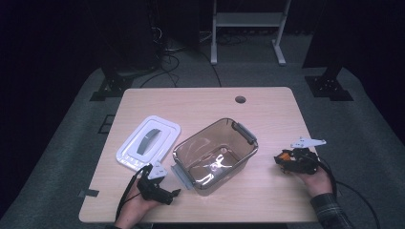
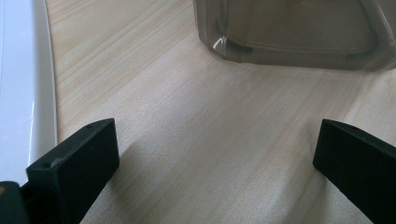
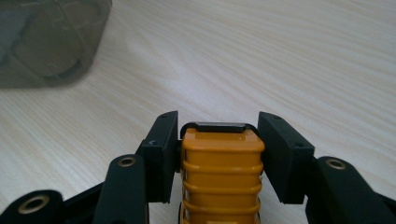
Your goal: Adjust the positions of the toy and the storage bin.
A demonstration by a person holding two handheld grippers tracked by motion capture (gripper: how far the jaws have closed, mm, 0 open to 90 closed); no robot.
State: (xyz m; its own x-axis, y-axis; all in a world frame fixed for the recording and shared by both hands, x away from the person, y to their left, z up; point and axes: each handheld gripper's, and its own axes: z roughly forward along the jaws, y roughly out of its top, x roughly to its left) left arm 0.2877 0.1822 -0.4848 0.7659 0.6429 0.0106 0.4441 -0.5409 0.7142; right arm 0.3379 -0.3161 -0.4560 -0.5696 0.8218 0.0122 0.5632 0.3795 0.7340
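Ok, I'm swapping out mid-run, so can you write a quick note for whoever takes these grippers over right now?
Right gripper: shut on the orange ridged object, low over the table right of the container.
Left gripper: open, holding nothing, near the container's front corner.
Clear brown container: mid-table, open.
White lid: flat on the table to its left.
Done: lid off, object gripped.
Probably left: put the object in the container, then fit the lid.

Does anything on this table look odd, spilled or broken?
Nothing stands out. The clear brown plastic container stands upright and open at an angle on the light wooden table, its white lid lying flat beside it. The right gripper holds a ribbed orange block; the left gripper is open over bare wood.
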